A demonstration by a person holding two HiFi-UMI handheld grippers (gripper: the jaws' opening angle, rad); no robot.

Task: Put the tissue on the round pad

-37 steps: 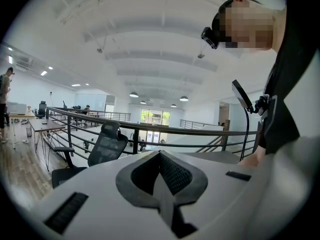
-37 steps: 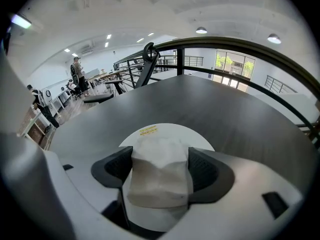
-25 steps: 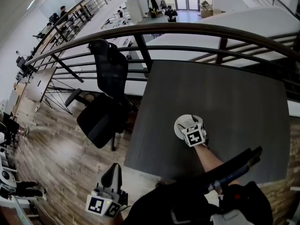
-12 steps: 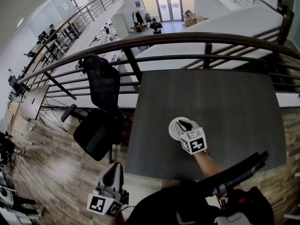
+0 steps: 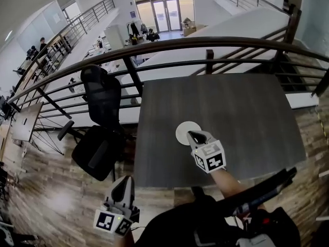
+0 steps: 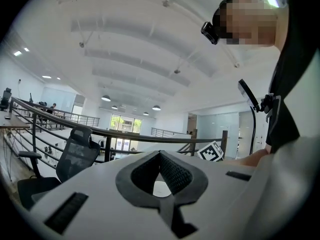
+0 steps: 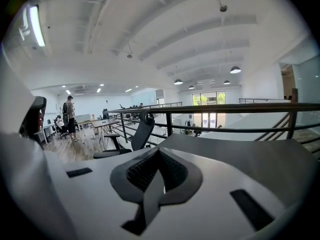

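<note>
The round pad (image 5: 187, 131) is a white disc on the dark grey table (image 5: 241, 117), near its front left. I cannot make out a tissue apart from the pad's white surface. My right gripper (image 5: 192, 135) hovers at the pad's near right edge, pointing at it, shut with nothing seen between its jaws. In the right gripper view the jaws (image 7: 159, 156) are closed together over the bare table (image 7: 260, 159). My left gripper (image 5: 124, 183) hangs off the table's near left corner above the floor, shut and empty (image 6: 160, 156).
A metal railing (image 5: 205, 44) runs along the table's far side. A black office chair (image 5: 100, 122) stands left of the table on the wooden floor (image 5: 46, 189). The right gripper's marker cube (image 6: 212, 151) shows in the left gripper view.
The right gripper has drawn back from above the pad toward me, uncovering most of the white disc. The left gripper has stayed put.
</note>
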